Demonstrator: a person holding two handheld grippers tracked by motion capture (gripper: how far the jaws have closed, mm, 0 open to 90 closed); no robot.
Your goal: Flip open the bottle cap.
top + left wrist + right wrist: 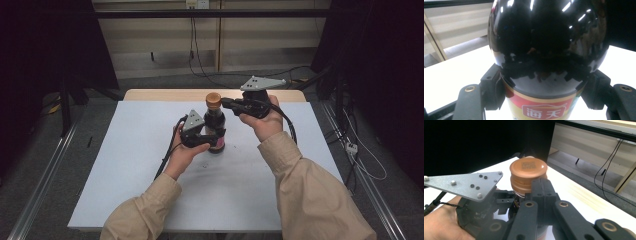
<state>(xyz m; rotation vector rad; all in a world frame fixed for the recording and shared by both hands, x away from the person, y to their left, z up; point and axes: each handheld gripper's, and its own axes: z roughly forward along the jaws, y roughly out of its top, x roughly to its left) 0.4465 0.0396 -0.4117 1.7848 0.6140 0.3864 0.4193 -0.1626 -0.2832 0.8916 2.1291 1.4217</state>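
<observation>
Black jaws of the left gripper (541, 100) clamp the soy sauce bottle (215, 127) standing mid-table; glossy glass, probably heavy and slippery. Right gripper (537, 192) closes at its brown cap (528, 173), the likelier twisting hold.

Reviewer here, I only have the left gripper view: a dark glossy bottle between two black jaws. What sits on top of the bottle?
Observer: A brown cap, seen in the right gripper view.
Operator: Where is the other gripper?
Observer: The right gripper is level with the cap, coming from the bottle's right in the high view.
Operator: Does the bottle stand on anything?
Observer: The bottle stands upright on the white table, with the left gripper around its lower body.
</observation>
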